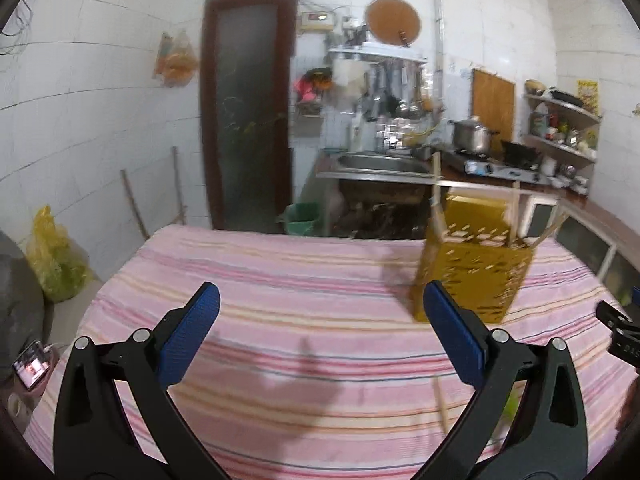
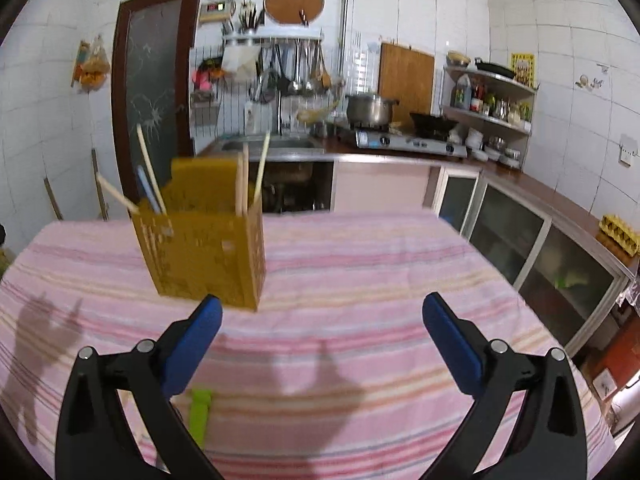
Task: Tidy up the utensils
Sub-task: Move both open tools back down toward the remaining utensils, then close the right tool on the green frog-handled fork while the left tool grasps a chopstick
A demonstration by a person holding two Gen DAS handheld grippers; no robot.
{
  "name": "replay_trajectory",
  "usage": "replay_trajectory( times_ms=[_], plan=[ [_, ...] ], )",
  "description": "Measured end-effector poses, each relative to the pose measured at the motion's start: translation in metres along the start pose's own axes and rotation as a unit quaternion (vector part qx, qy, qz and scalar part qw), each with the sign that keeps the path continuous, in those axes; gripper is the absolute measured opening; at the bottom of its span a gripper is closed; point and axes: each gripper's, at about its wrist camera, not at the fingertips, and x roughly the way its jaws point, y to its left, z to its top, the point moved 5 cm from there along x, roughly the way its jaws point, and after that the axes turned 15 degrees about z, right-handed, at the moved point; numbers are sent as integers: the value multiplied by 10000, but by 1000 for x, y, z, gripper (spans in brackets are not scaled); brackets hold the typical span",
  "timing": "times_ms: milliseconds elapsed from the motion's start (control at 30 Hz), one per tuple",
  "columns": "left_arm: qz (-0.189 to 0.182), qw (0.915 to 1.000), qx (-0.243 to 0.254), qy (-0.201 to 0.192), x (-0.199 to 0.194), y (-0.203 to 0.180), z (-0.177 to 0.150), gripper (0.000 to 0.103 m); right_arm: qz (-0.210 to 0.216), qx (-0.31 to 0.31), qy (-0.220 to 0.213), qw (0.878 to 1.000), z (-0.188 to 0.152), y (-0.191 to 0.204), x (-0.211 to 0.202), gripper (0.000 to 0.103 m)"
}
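Left wrist view: left gripper (image 1: 320, 312) spread wide, holding nothing, above the striped cloth (image 1: 280, 280). Risk of clipping the yellow holder (image 1: 476, 272) just beyond the right finger and tipping it, top-heavy with leaning chopsticks (image 1: 436, 196). Loose chopstick (image 1: 440, 406) near, easy to roll off. Right wrist view: holder perforated, upright, far left; green utensil (image 2: 199, 412) flat near. Right gripper (image 2: 322, 316) equally wide, empty.

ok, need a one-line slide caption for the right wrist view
Open right gripper hovers over striped tablecloth near yellow utensil holder holding chopsticks; green utensil lies below.
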Motion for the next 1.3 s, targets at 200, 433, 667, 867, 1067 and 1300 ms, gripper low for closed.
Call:
replay_trajectory(
  times_ms=[200,433,667,867,1067,1300],
  plan=[
    [160,9992,288,245,15,-6,-29,98,40,74,257,9996,-29,5,10,98],
    [-175,9943,453,952,36,-20,-55,98,92,22,676,9977,-50,15,27,98],
    [-395,9877,407,1457,48,-38,-74,98,434,134,1078,9931,-70,31,40,94],
    [-408,9835,538,1680,55,-52,-86,98,692,-31,1461,9868,-85,55,49,77],
    [-381,9826,629,1707,55,-55,-94,98,890,-12,1705,9813,-93,70,52,54],
    [-436,9795,632,1865,56,-62,-102,98,1027,-40,1905,9763,-100,81,60,27]
  ],
)
